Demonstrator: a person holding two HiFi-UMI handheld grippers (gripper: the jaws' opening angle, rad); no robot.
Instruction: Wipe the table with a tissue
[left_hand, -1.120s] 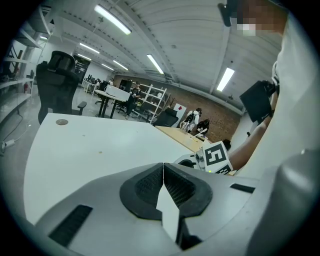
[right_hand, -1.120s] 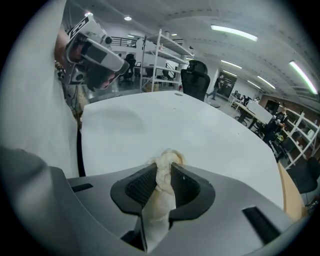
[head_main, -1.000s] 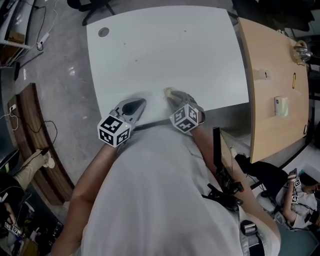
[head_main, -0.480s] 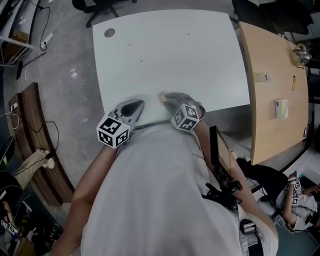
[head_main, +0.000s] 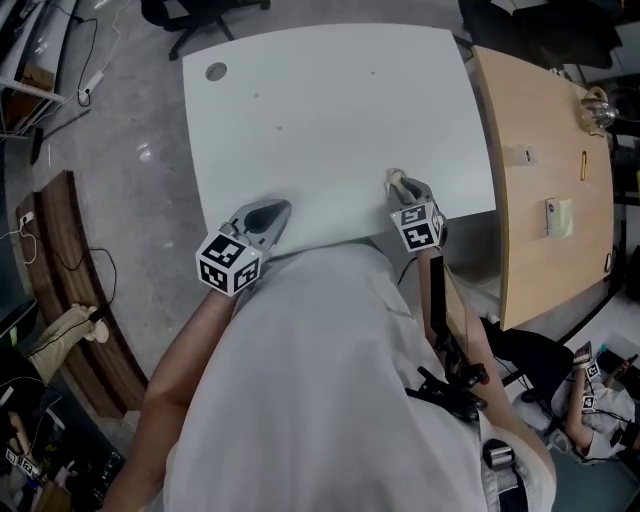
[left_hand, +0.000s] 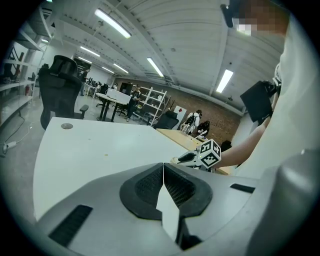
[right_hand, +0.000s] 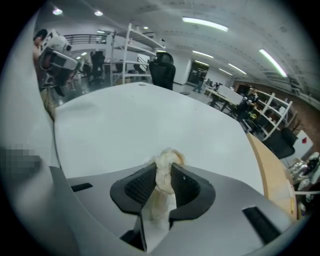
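Tissue (head_main: 393, 179) — swept rightward across table (head_main: 330, 100).

Open-plan office: desks (head_main: 550, 150), swivel chairs (left_hand: 59, 92), metal shelving (left_hand: 155, 100), ceiling strip lights (left_hand: 112, 22).

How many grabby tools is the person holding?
2. The left tool is shut, over the white table's near edge; the right tool, further right, pinches a tissue.
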